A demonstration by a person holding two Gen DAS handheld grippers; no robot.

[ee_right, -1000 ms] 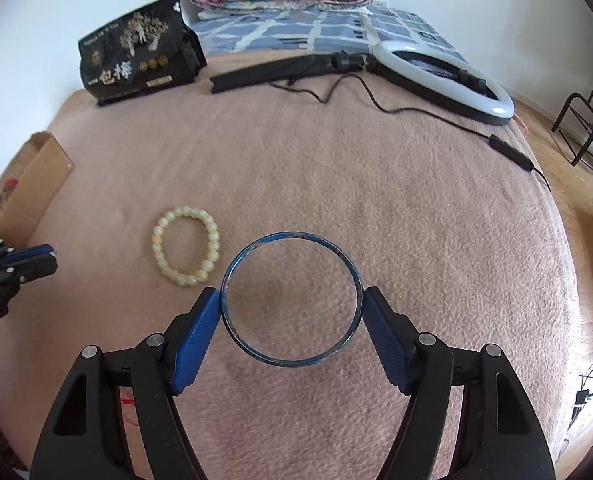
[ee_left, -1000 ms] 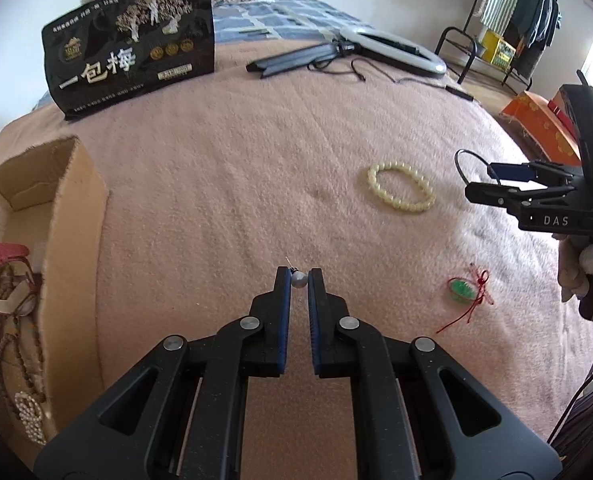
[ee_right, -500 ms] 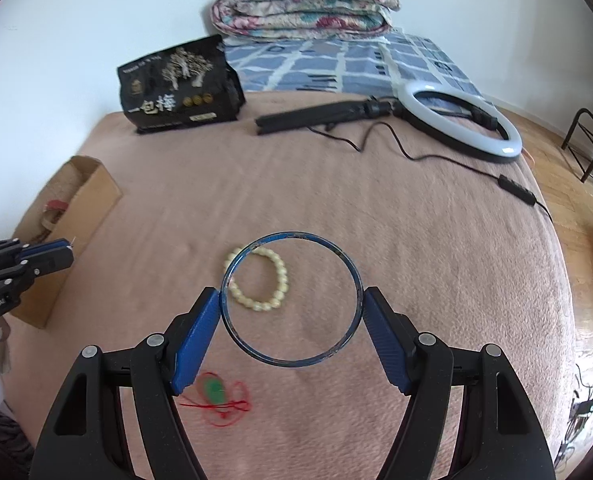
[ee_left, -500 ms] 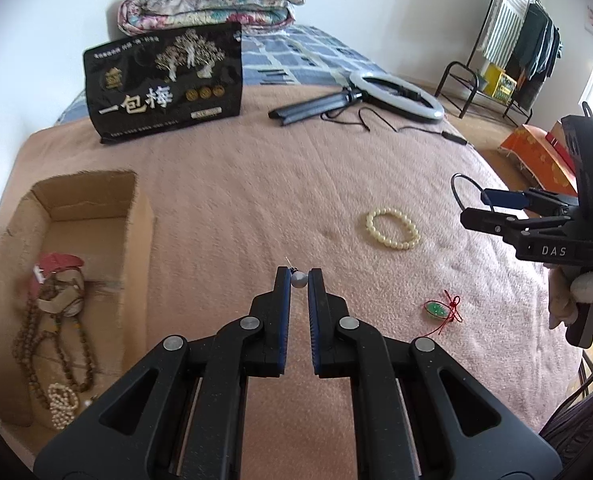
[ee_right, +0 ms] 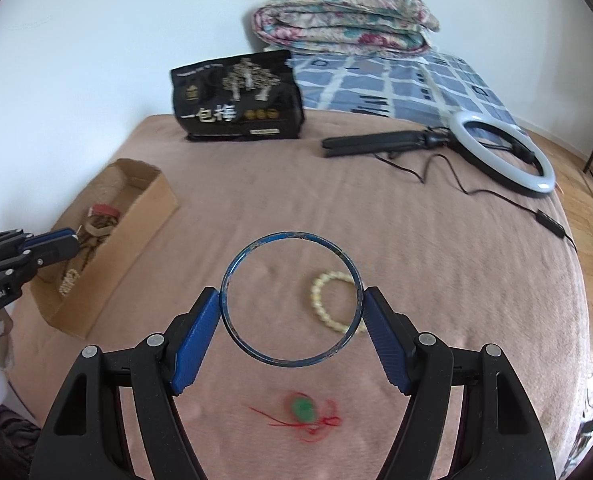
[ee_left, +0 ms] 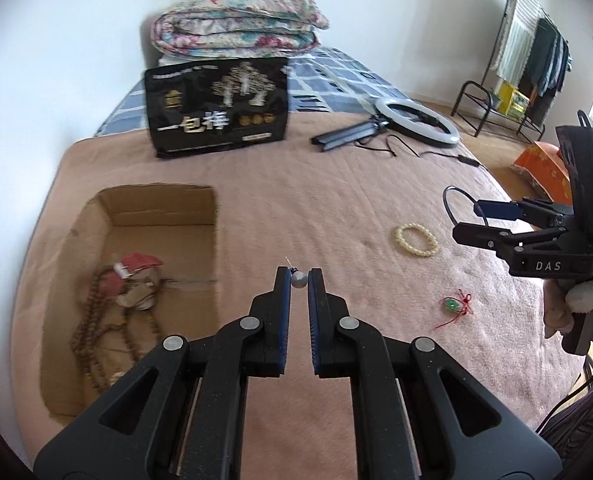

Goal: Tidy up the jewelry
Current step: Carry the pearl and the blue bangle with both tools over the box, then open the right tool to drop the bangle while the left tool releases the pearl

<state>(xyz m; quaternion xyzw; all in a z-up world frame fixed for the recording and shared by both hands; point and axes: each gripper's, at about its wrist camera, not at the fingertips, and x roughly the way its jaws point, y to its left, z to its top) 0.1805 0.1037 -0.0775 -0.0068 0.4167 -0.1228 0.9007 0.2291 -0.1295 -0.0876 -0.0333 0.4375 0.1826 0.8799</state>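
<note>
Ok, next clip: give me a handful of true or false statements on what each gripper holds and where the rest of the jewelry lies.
1. The right gripper holds a blue bangle across its width. True.
2. The left gripper is wide open with nothing in it. False: its jaws are shut on a small grey bead.
3. The cream bead bracelet lies inside the cardboard box. False: it lies on the pink blanket, outside the box.
4. The green pendant with red string lies on the blanket. True.
5. The cardboard box already holds brown bead strands. True.
6. The ring light stands upright. False: it lies flat at the far end of the blanket.
</note>
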